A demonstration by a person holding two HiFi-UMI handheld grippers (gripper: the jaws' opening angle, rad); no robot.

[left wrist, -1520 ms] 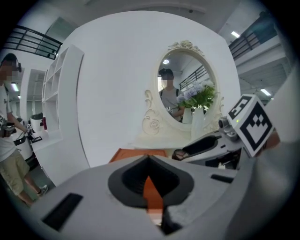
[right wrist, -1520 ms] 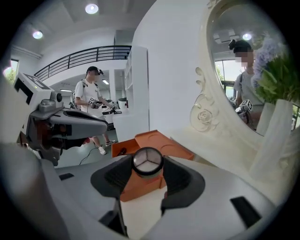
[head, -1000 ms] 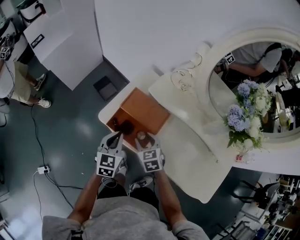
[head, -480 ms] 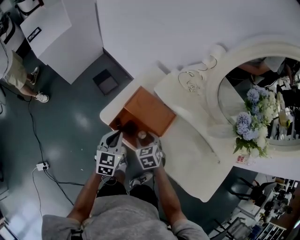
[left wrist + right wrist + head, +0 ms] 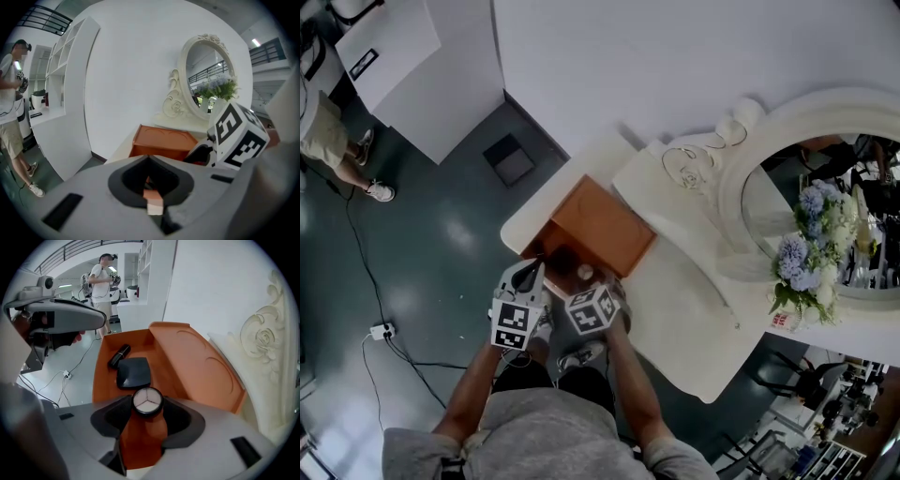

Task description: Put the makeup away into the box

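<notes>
Tongs of the right gripper (image 5: 146, 416) pinch a tan bottle (image 5: 144, 437) over the open orange box (image 5: 101, 376) on the worktop (image 5: 684, 305); left tongs (image 5: 149, 180) look pressed together. Released from here, it may, I think, topple onto the black compact (image 5: 133, 372) or strike the wall.

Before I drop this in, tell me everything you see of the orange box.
The orange box, wooden-looking, stands open at the left end of the white dressing table, its flat lid hinged back. Inside lie a black square compact and a black tube, side by side. The right hand-held gripper holds a round-capped bottle over its near end.
</notes>
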